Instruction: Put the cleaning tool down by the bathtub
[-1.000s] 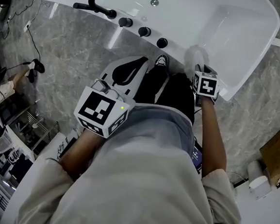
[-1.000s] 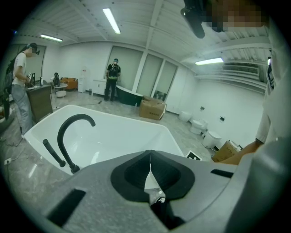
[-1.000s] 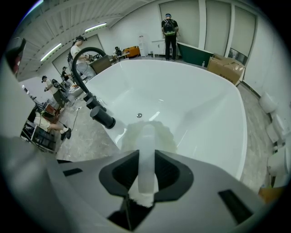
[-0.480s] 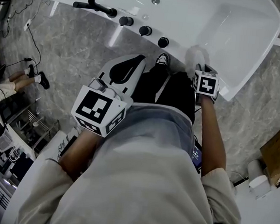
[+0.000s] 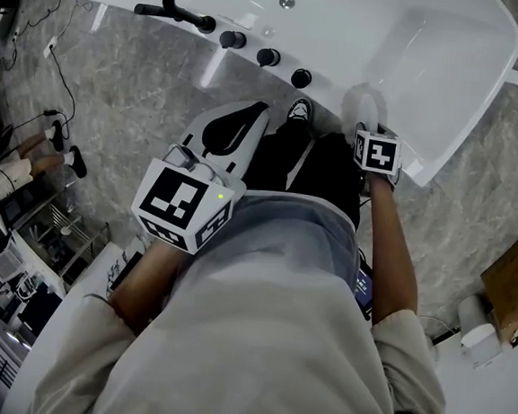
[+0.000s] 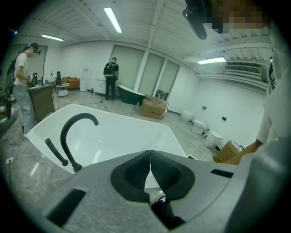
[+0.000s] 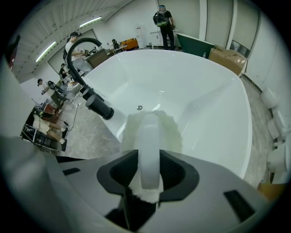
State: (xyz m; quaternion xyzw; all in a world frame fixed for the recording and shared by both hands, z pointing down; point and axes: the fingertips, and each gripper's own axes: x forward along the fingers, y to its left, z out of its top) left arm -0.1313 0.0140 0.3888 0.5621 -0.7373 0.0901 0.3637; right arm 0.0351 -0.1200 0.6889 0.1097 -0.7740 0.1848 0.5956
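Head view: one bathtub (image 5: 435, 46), one cleaning tool (image 5: 354, 100), three black knobs (image 5: 267, 57).

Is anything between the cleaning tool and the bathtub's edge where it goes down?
Nothing visible. The cleaning tool is at the bathtub rim, its handle between the fingers of the right gripper, which have just been opening.

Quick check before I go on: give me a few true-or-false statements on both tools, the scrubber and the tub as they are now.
1. The left tool has its jaws together with nothing between them. True.
2. The scrubber lies on the floor. False: its handle stands between the jaws of the right tool, which have just been opening, at the rim of the bathtub.
3. The faucet is black. True.
4. The bathtub is full of water. False: no water shows in it.
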